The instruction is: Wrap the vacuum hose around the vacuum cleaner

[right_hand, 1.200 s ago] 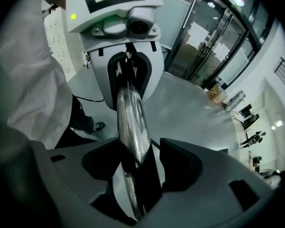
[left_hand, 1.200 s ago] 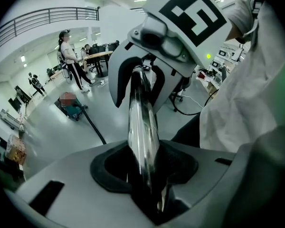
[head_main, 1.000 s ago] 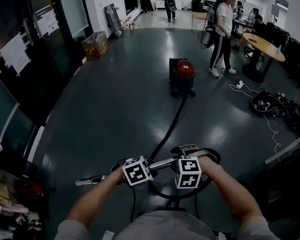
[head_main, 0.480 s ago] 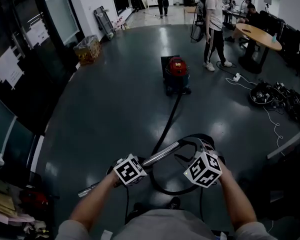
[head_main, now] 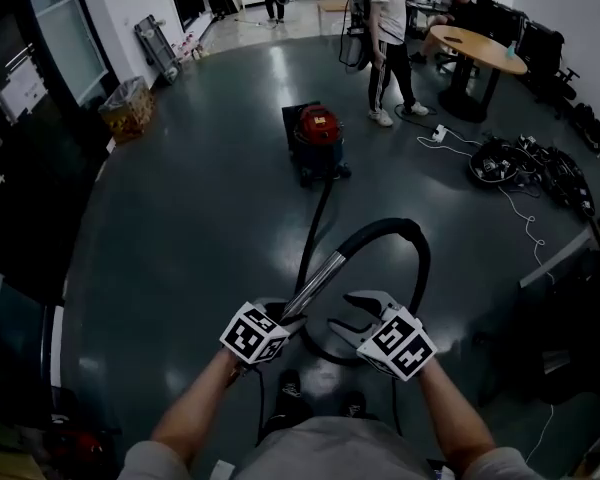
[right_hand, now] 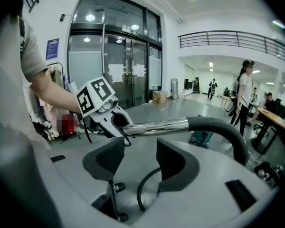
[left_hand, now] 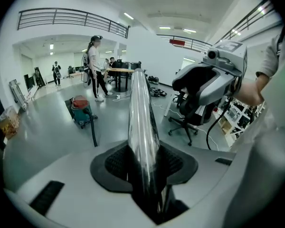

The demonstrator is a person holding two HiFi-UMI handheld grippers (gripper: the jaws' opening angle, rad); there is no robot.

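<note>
The slick, rigid wand (head_main: 318, 278) is clamped in the left gripper (head_main: 285, 316); the right gripper (head_main: 352, 314) is held open, empty, beside it. The springy, light hose (head_main: 390, 226), laid across the floor (head_main: 200, 218) to the vacuum cleaner (head_main: 317, 133) well ahead, is probably best taken along its flexible length.

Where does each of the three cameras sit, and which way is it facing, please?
Head view: on the person's head, looking steeply down toward the vacuum cleaner; left forearm, right forearm, left gripper and right gripper show.
Left gripper view: on the left gripper, looking along the metal tube clamped in its jaws; the right hand shows at right.
Right gripper view: on the right gripper, looking across its open jaws at the left gripper; the left forearm shows.
Shared: all three show the metal tube.
</note>
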